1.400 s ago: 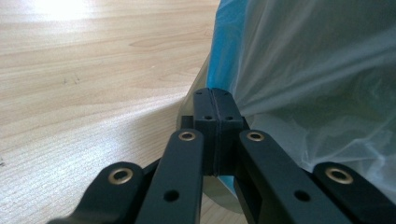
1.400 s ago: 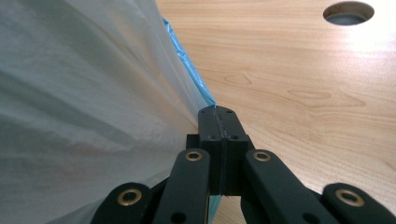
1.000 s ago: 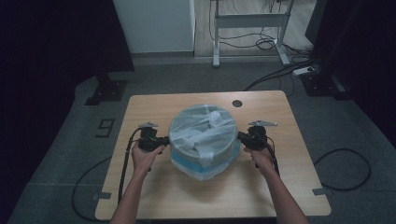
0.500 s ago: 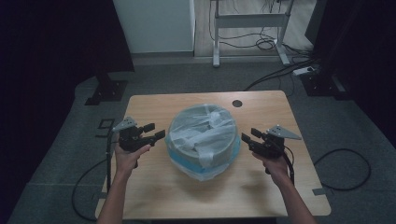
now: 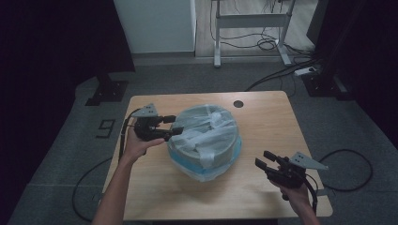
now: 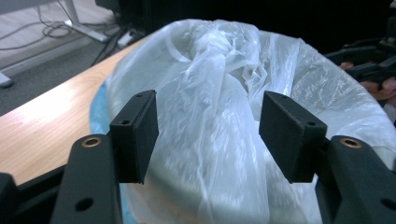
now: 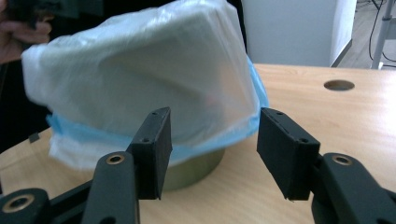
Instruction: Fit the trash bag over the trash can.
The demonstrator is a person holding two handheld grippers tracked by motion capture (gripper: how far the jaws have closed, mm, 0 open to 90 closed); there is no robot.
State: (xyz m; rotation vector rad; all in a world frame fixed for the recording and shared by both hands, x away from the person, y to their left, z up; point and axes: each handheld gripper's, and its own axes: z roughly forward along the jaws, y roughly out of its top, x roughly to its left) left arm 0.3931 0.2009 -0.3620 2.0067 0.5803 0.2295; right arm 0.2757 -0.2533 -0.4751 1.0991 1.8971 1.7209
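Observation:
A round grey bin [image 5: 205,136] [image 7: 196,163] stands mid-table, covered by a clear plastic bag [image 5: 206,125] [image 6: 219,93] [image 7: 140,70] with a blue band at its lower edge. The bag's top is bunched into a knot [image 6: 224,39]. My left gripper [image 5: 171,125] [image 6: 208,135] is open at the bin's left side, its jaws on either side of the bag's film without closing on it. My right gripper [image 5: 264,159] [image 7: 212,151] is open, low over the table near the front right, apart from the bin and pointing at it.
The wooden table [image 5: 263,117] has a round cable hole [image 5: 238,103] at the back. Cables trail from both grippers off the table's sides. A desk frame [image 5: 248,28] and floor cables lie beyond the far edge.
Both grippers left the bin's sides and drew outward. The left one has since come back to the bag's left edge; the right one moved farther toward the front right corner.

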